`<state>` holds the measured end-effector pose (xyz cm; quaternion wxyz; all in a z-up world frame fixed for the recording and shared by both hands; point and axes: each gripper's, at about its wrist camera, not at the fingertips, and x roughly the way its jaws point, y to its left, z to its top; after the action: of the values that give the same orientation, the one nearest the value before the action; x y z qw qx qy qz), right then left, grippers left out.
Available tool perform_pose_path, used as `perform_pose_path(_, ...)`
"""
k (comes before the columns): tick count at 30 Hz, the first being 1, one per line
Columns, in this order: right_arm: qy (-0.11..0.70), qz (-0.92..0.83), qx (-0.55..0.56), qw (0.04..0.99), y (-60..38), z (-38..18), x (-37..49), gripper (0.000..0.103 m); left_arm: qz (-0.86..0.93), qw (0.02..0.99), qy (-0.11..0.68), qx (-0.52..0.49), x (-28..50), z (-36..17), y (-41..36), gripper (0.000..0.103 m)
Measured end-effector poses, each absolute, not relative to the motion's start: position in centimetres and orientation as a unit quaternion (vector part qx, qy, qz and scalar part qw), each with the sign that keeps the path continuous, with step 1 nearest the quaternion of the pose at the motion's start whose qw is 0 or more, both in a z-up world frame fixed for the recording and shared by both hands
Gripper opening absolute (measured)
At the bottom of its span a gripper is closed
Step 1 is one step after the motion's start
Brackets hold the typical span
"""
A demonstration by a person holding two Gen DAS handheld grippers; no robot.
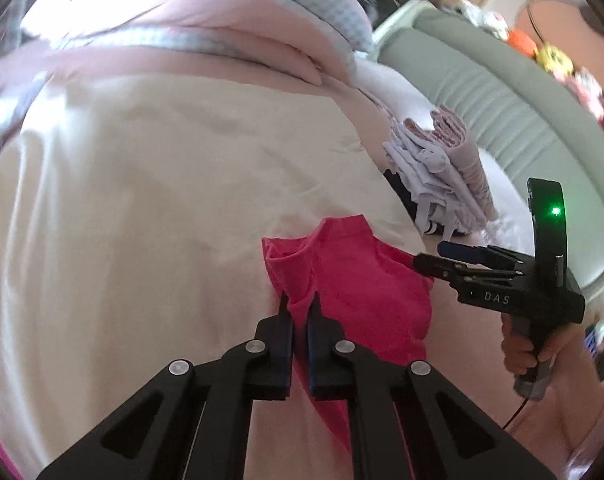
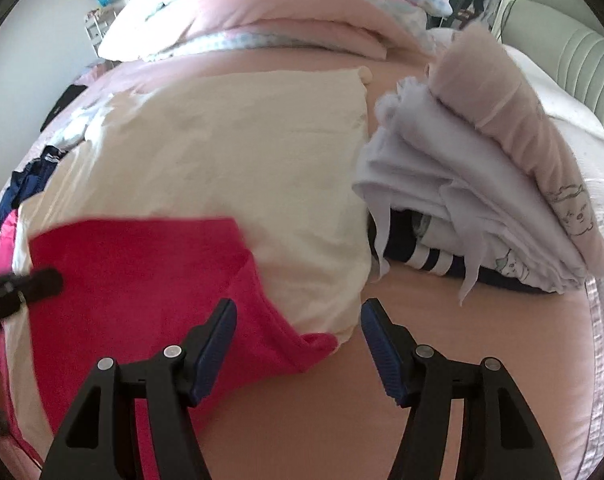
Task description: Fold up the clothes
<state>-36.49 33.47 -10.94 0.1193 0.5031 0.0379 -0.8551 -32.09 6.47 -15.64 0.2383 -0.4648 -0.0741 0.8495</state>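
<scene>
A red garment [image 1: 354,280] lies on a cream cloth [image 1: 161,200] spread over the pink bed. My left gripper [image 1: 299,304] is shut on the red garment's near edge, fabric pinched between its pads. In the right wrist view the red garment [image 2: 141,280] lies at lower left, and the left gripper [image 2: 41,280] comes in from the left edge over it. My right gripper [image 2: 297,320] is open and empty, with one corner of the garment between its fingers. In the left wrist view the right gripper [image 1: 434,260] is at the garment's right edge.
A stack of folded clothes [image 2: 482,184] sits to the right on the bed, also visible in the left wrist view [image 1: 442,176]. Pillows and a folded duvet [image 2: 281,12] lie at the far end. Loose dark and pink clothes [image 2: 25,184] lie at far left. A green padded headboard [image 1: 502,112] curves along the right.
</scene>
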Motion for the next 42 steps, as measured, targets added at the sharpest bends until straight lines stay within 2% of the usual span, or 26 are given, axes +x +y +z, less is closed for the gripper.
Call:
perform_pose_path(8,0.081,-0.848,0.514,0.097,32.2,-14.0,-38.2,0.064,0.834,0.246,-0.001,-0.494,-38.0,-18.5,7.9,0.004)
perform_pose_path(11,0.085,-0.848,0.514,0.095,32.6,-14.7,-38.5,0.064,0.831,0.233,0.016,-0.505,-38.2,-20.2,8.5,0.007)
perform_pose_path(18,0.085,-0.868,0.480,0.093,32.6,-12.8,-37.6,0.064,0.858,0.188,-0.025,-0.477,-32.2,-17.5,4.6,0.009)
perform_pose_path(24,0.068,-0.879,0.463,0.091,32.5,-10.4,-33.4,0.064,0.819,0.304,-0.049,-0.485,-22.6,-16.8,4.9,0.009)
perform_pose_path(27,0.005,-0.869,0.483,0.106,31.6,-11.3,-30.6,0.064,0.786,0.357,-0.068,-0.500,-18.5,-17.5,5.8,0.009)
perform_pose_path(31,0.018,-0.859,0.494,0.133,28.8,-12.3,-26.8,0.064,0.789,0.323,-0.013,-0.522,-15.3,-20.0,6.0,0.008)
perform_pose_path(37,0.038,-0.843,0.509,0.171,24.5,-14.0,-21.0,0.064,0.791,0.331,0.033,-0.514,-13.4,-19.9,4.8,0.008)
perform_pose_path(42,0.054,-0.835,0.517,0.179,23.7,-14.5,-17.7,0.066,0.786,0.343,0.010,-0.515,-11.4,-20.1,3.4,0.008)
